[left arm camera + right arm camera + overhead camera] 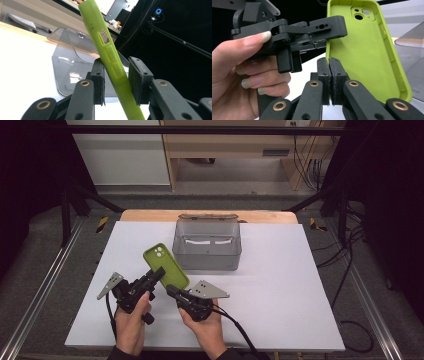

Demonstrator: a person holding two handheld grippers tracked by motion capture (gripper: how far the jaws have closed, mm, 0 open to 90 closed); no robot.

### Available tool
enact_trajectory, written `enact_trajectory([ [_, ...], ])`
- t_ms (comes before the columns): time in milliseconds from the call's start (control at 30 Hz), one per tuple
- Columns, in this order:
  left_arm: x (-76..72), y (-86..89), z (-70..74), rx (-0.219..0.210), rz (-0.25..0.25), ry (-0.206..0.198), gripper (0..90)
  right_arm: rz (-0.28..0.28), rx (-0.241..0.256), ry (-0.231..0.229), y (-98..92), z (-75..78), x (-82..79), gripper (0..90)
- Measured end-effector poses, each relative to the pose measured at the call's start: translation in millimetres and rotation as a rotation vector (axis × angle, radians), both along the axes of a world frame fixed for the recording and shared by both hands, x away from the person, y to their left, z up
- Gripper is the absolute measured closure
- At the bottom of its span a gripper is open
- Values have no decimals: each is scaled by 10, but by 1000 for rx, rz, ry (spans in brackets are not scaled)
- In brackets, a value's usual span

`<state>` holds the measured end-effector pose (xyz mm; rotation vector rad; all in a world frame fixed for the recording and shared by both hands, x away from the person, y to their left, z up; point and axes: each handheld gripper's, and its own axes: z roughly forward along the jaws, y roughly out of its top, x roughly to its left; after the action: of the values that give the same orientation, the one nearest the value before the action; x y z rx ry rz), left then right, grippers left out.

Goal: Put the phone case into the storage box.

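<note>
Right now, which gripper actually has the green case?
The left gripper: its jaws clamp the case by its side edge, as the left gripper view shows. The right gripper has its jaws pressed together on nothing, just beside the case.

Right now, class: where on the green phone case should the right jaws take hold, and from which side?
Judging by its pose, the lower long edge of the green phone case, from the person's side. The case is held up off the table by the left gripper, the rim is thin enough to pinch, and the right gripper sits shut beside it.
</note>
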<state>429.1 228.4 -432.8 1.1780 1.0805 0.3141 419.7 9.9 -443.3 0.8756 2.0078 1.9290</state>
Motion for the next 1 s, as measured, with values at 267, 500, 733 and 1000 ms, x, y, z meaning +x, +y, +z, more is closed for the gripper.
enact_trajectory([
  [267, 6, 40, -36, -27, 11, 13, 689, 8, -3, 10, 73, -24, 3, 880],
  [500, -21, 47, -46, -107, 7, 31, 733, 9, -12, 20, 92, -37, 5, 878],
  [733, -51, 34, -36, -93, 20, 24, 771, 18, -17, 39, 134, -73, 24, 874],
  [1000, -53, 86, -46, -63, 47, 13, 775, 25, -71, -7, 174, -26, 4, 736],
])
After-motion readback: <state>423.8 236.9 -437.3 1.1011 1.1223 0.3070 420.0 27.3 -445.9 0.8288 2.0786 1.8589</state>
